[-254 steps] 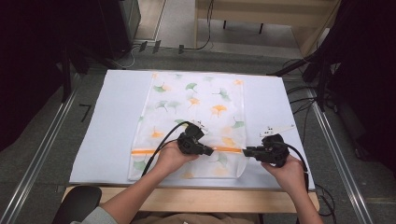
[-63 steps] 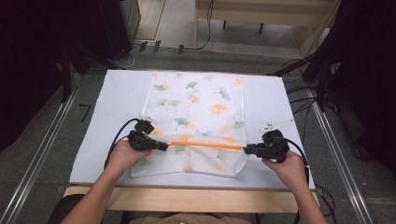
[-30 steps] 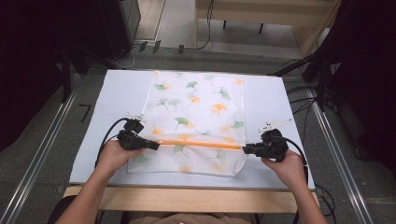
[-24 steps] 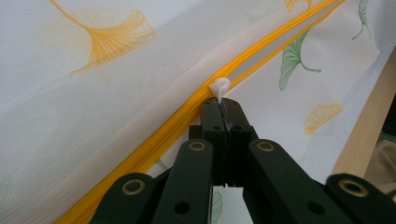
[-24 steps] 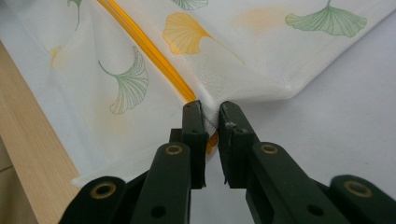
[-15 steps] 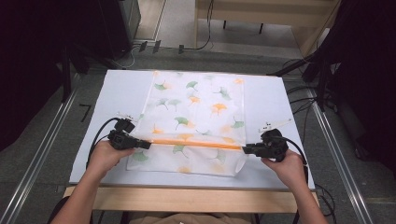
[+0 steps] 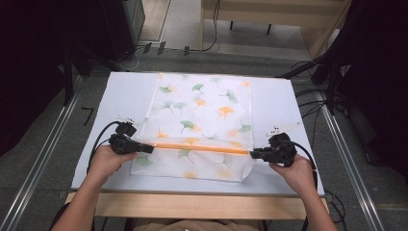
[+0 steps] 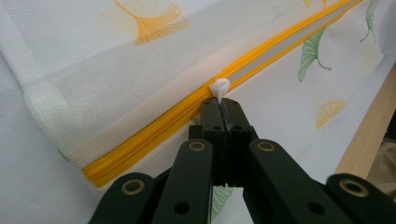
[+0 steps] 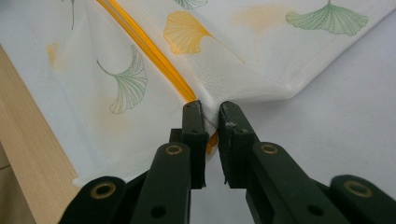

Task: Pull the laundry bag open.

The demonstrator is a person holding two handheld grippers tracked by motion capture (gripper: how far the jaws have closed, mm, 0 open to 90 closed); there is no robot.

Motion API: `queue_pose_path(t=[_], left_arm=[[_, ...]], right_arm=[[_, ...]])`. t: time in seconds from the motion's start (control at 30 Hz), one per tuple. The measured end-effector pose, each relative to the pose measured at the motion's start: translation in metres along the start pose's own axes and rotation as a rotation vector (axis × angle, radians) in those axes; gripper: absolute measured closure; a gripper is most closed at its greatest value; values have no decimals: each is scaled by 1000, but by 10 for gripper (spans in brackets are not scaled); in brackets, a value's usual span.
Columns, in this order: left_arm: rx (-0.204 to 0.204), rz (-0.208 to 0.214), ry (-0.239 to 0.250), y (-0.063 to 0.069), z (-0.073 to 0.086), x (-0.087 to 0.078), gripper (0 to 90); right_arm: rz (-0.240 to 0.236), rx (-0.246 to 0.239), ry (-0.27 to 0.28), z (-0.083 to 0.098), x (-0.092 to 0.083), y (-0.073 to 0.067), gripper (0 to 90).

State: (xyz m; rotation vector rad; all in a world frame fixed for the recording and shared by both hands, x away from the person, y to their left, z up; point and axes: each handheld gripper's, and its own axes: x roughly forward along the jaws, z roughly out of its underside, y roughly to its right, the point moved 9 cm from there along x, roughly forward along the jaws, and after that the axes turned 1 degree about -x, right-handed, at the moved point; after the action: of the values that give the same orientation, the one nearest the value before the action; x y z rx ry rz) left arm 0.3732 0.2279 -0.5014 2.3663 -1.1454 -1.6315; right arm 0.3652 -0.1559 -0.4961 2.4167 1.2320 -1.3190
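Dark room, grey floor, black stands left and right, wooden furniture at the back. Work surface: one white sheet [image 7: 125, 91] on a table with a wooden front edge [image 7: 192, 204].

Count: one mesh bag [image 7: 202, 125], white with green and orange ginkgo-leaf print; one orange zipper [image 7: 199, 147] across its near end; one white zipper pull [image 8: 219, 86]; two grippers.

Bag lies flat mid-sheet, long axis away from the person, its far edge at the sheet's far edge, its near edge just short of the sheet's front edge. Bare sheet on both sides of the bag, wider on the left.

Left gripper [image 7: 146, 148]: at the bag's left edge, jaws fully together, pinching the tab of the zipper pull; in the left gripper view the teeth on the outer side of the pull are meshed, and on the other side the tracks lie apart.

Right gripper [image 7: 252, 154]: at the bag's right edge, jaws nearly together, clamped on the mesh corner where the zipper ends; fabric puckers there.

Both hands sit low near the front edge.
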Motion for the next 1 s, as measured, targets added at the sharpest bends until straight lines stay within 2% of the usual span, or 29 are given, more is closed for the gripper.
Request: queue_pose_path(t=[0.33,0.67,1.0], left_arm=[[-20,-1,2,-5,2,-4,900],[-43,-14,17,-16,8,-14,900],[-39,-14,16,-18,9,-16,900]], right_arm=[[-2,2,1,0,0,0,836],[-5,-2,0,-1,1,0,836],[-5,-4,-1,-1,1,0,836]])
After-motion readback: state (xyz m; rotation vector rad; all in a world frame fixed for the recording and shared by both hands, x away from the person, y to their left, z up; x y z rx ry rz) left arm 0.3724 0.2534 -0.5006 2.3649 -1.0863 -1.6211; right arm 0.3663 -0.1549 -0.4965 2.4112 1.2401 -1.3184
